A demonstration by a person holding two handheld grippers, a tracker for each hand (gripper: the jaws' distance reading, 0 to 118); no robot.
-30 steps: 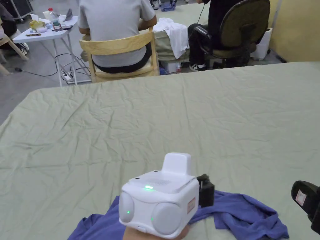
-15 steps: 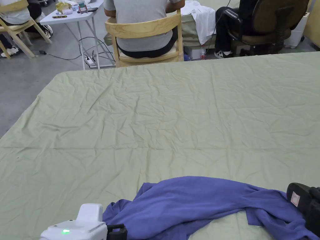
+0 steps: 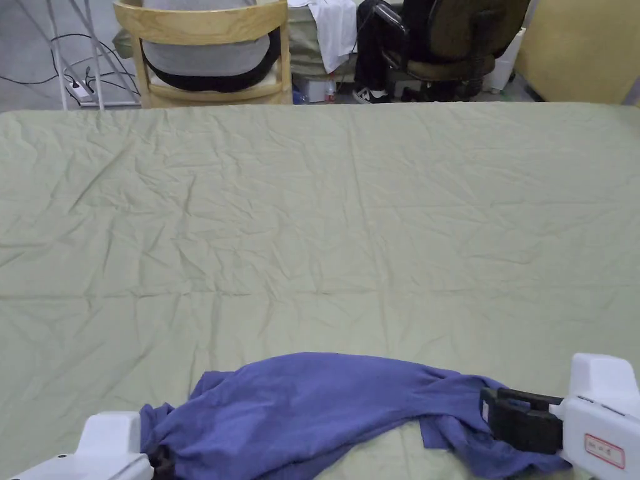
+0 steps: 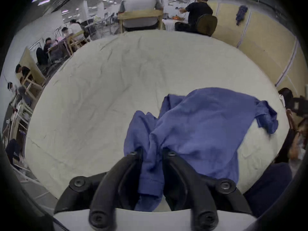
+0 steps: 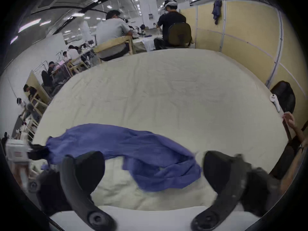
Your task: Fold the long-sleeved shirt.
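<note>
A blue long-sleeved shirt [image 3: 325, 406] lies bunched in a long heap near the front edge of the green-covered table [image 3: 325, 206]. My left gripper [image 4: 152, 154] is shut on a cuffed end of the shirt [image 4: 191, 126], with cloth hanging down between its jaws; in the head view its white body sits at the lower left beside the left gripper [image 3: 156, 459]. My right gripper [image 5: 153, 164] stands open, jaws wide apart on either side of the shirt's right end [image 5: 163, 169]. The right gripper [image 3: 500, 415] rests over that same end in the head view.
The sheet stretches wide and wrinkled beyond the shirt. Behind the far edge a person sits on a wooden chair [image 3: 206, 56] and another on a dark office chair [image 3: 462, 44]. A yellow partition wall [image 5: 250, 39] runs along the right side.
The head camera has tilted down and shifted. The left gripper has gone from above the shirt to its left end, now clamping it. The right gripper came in over the right end.
</note>
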